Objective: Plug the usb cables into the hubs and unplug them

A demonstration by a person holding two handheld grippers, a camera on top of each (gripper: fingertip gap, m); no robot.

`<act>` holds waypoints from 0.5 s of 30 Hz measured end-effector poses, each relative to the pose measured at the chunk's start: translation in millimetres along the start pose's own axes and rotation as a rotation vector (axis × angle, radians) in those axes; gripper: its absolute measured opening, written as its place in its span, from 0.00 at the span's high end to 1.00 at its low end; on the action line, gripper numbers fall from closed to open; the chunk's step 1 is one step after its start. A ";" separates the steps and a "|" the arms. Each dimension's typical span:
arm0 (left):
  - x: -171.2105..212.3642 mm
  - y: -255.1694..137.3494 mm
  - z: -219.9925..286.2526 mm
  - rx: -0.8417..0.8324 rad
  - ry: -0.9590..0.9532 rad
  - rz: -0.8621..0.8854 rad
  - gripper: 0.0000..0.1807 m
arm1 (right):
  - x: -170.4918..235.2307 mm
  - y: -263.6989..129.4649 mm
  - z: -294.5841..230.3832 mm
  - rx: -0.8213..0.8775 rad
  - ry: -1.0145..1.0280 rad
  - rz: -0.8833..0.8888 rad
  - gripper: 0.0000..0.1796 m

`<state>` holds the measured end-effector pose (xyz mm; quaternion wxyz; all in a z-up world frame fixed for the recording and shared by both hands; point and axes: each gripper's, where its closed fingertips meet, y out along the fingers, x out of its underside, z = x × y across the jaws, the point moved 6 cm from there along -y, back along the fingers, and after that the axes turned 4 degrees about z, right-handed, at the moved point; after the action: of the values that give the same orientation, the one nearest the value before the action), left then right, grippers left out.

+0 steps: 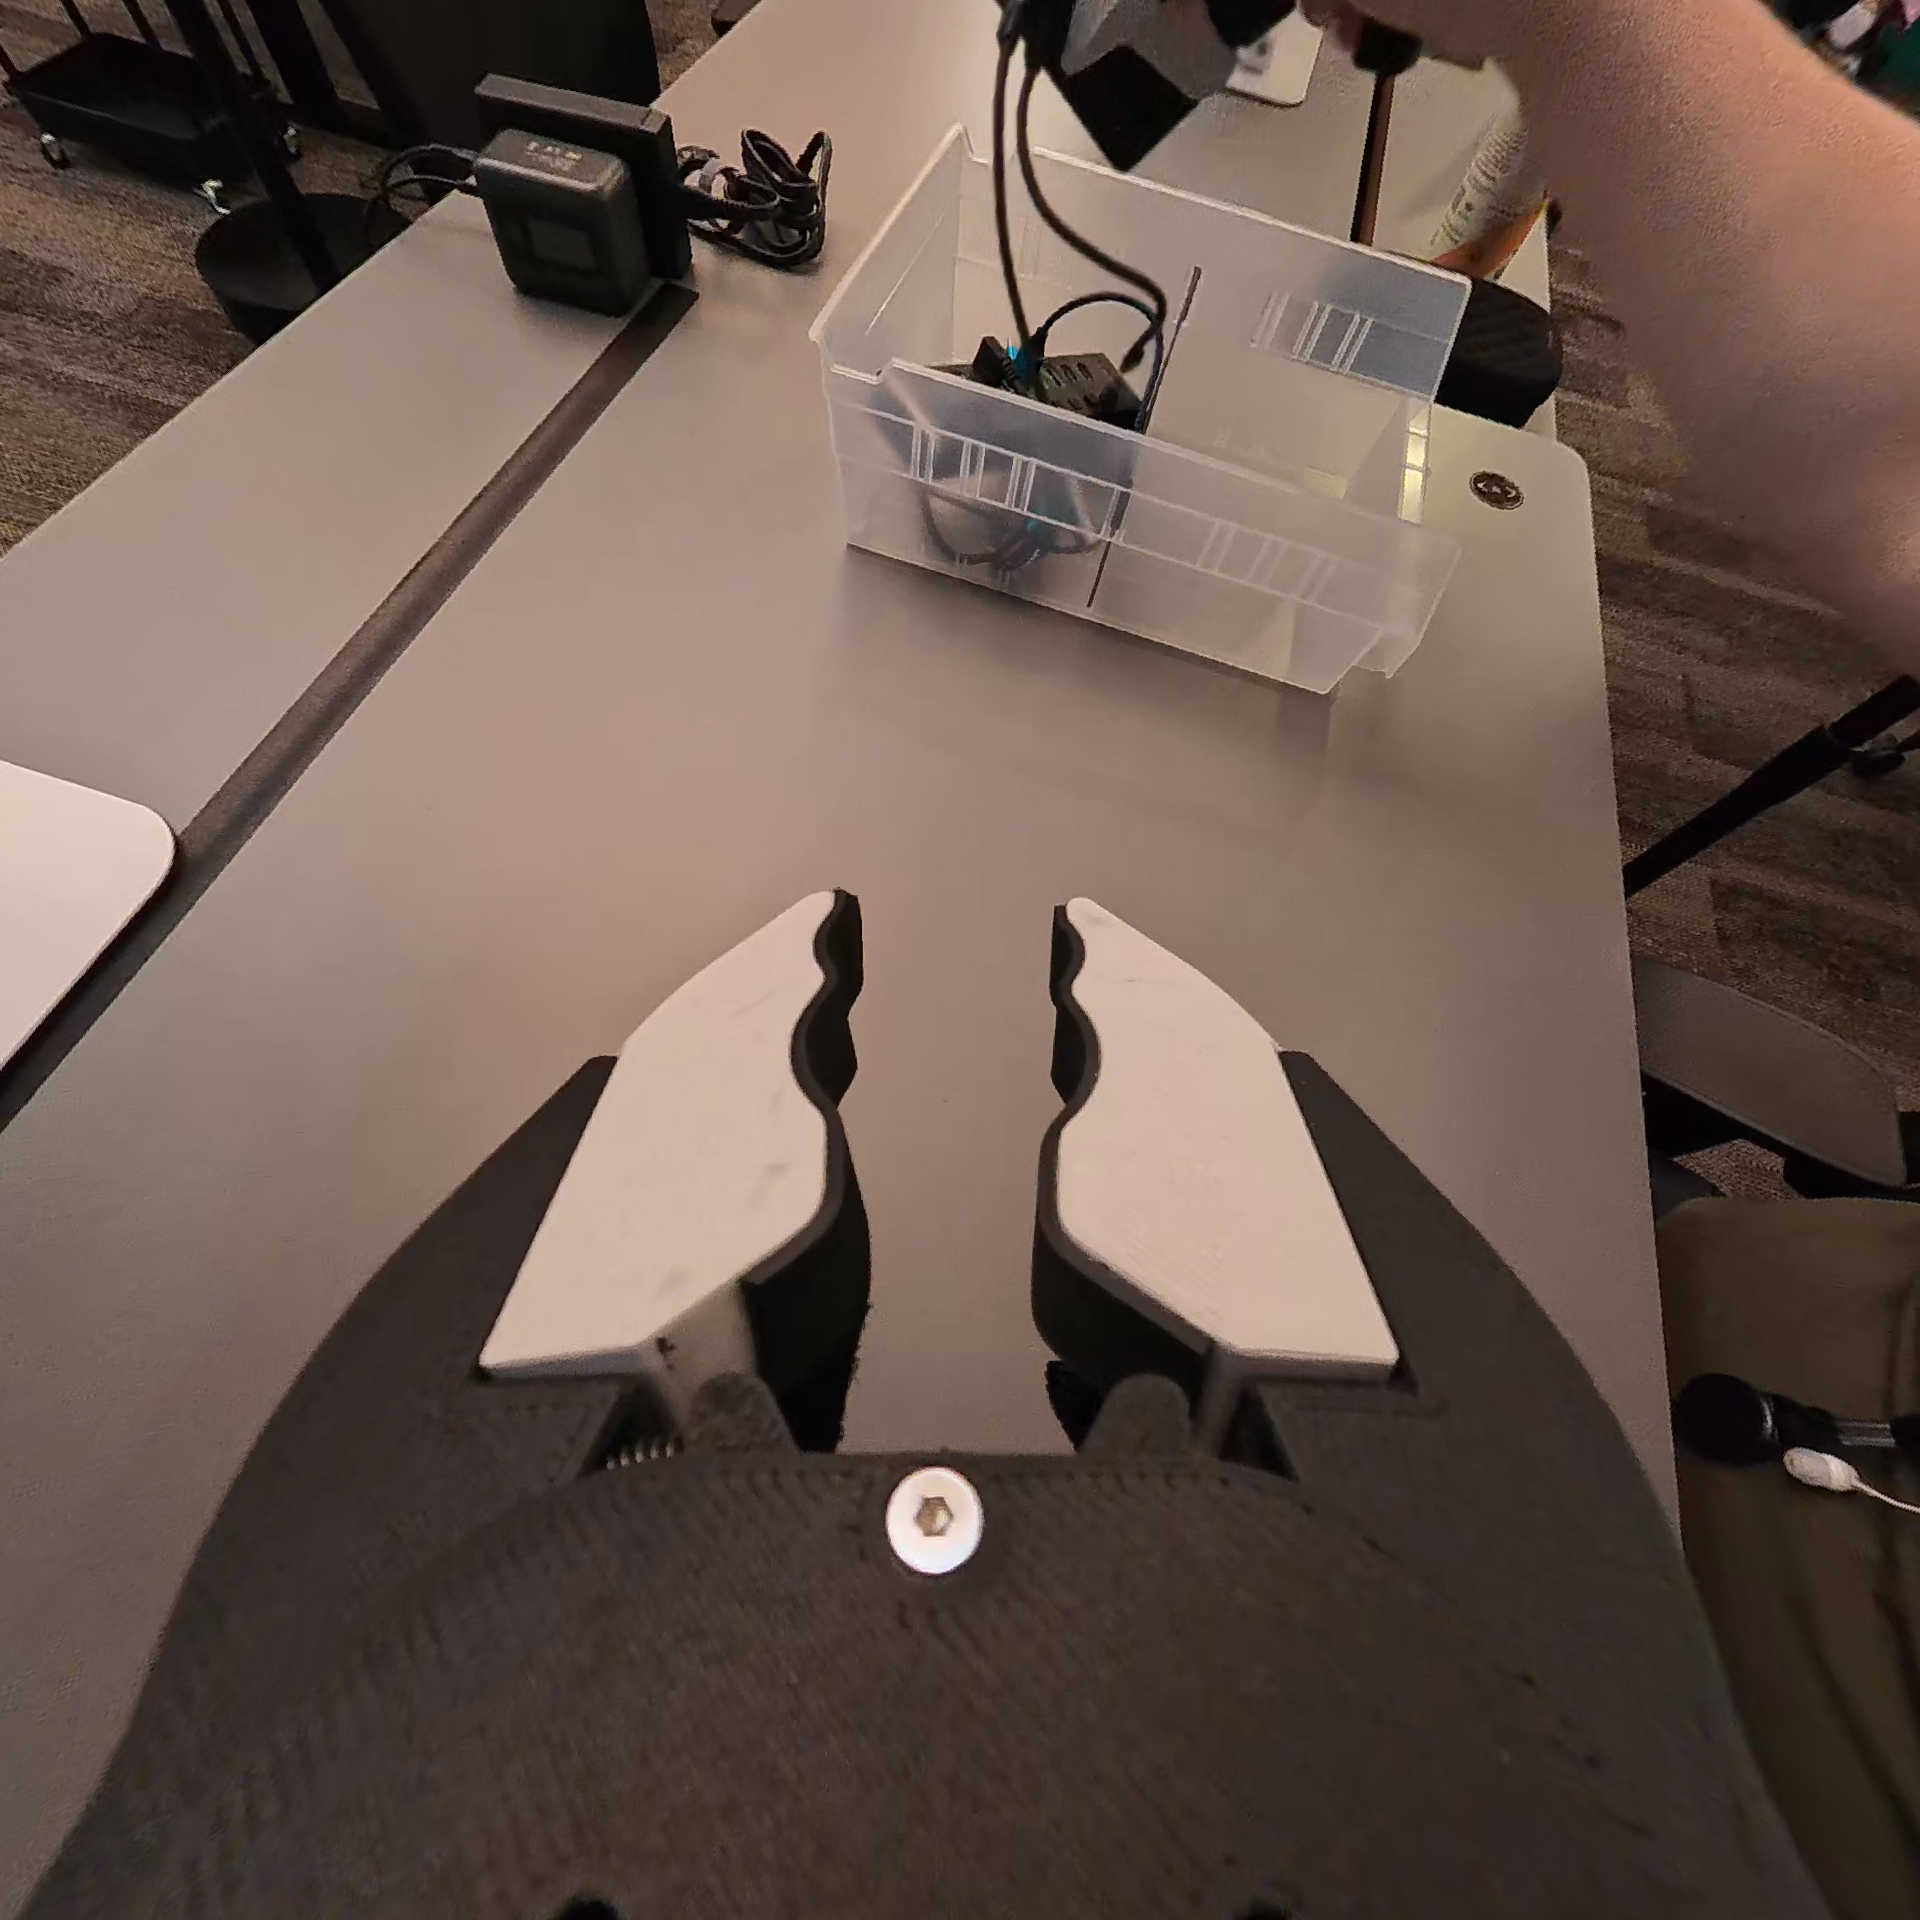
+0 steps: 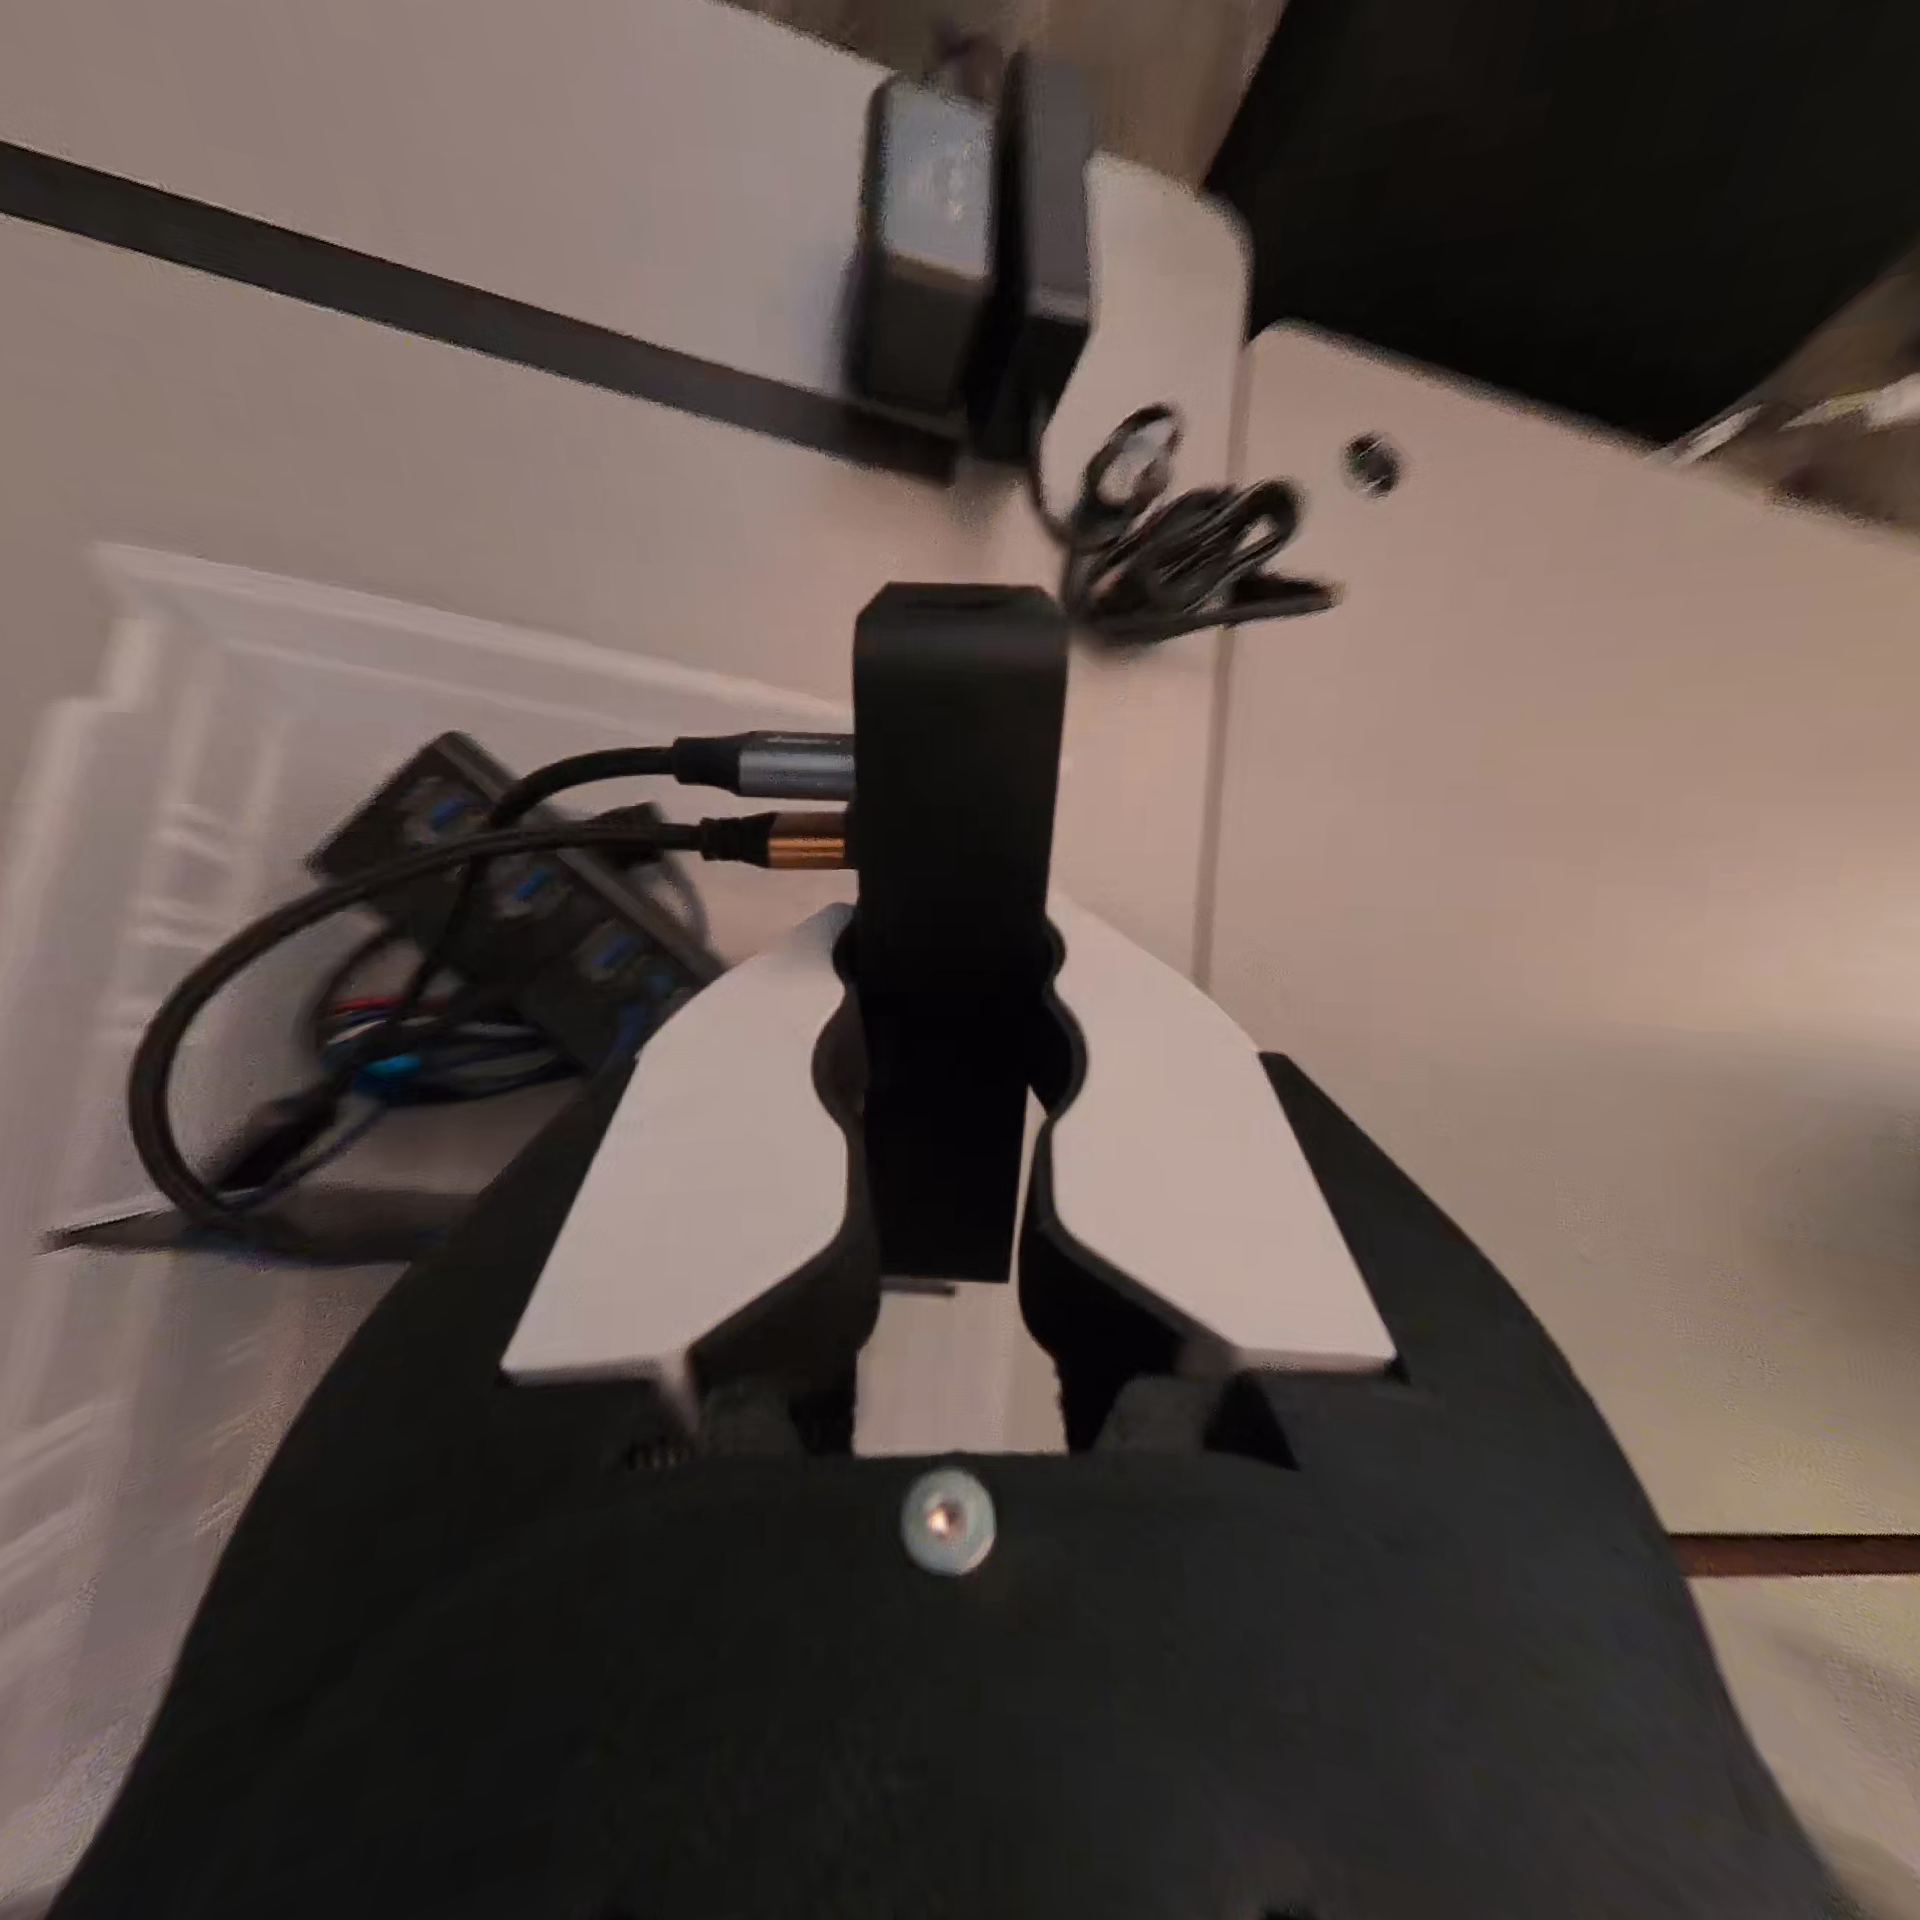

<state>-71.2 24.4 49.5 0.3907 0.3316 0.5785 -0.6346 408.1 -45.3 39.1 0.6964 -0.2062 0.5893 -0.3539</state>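
My left gripper [image 1: 956, 920] is open and empty, low over the grey table [image 1: 727, 748], well short of the clear plastic bin [image 1: 1299, 561]. A black hub with blue ports [image 1: 1049, 379] lies in the bin's left compartment among cables. My right gripper [image 2: 951, 925] is shut on a second black hub [image 2: 956, 769] and holds it above the bin. A silver-plug cable [image 2: 769, 769] and a gold-plug cable [image 2: 790, 842] are plugged into its left side. They hang down [image 1: 1013, 208] into the bin, where the other hub [image 2: 540, 894] lies.
A black power adapter [image 1: 561, 223] and a bundle of black cables [image 1: 774, 197] sit at the table's far left. A dark strip [image 1: 416, 582] divides two tabletops. A white pad [image 1: 62, 883] lies at the left edge. A person's arm [image 1: 1714, 312] reaches across the right. The gap from one gripper's tips to the other's is roughly 45 cm.
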 end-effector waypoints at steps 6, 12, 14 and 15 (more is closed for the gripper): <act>-0.1 -0.1 1.3 0.005 -0.001 -0.004 0.82 | 25.0 23.6 -7.4 -0.188 0.062 -0.300 0.84; 0.8 1.1 1.5 0.009 -0.002 -0.011 0.82 | 43.9 54.5 -11.7 -0.212 0.081 -0.425 0.83; 1.0 2.3 1.2 0.013 -0.004 -0.013 0.82 | 47.0 61.6 -14.0 -0.188 0.063 -0.453 0.82; 1.1 3.1 1.0 0.015 -0.006 -0.014 0.82 | 47.0 64.3 -15.1 -0.172 0.058 -0.457 0.82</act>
<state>-69.0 23.2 47.2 0.3855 0.3289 0.5747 -0.6426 412.1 -35.2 -41.2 0.5611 -0.3825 0.5751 -0.4562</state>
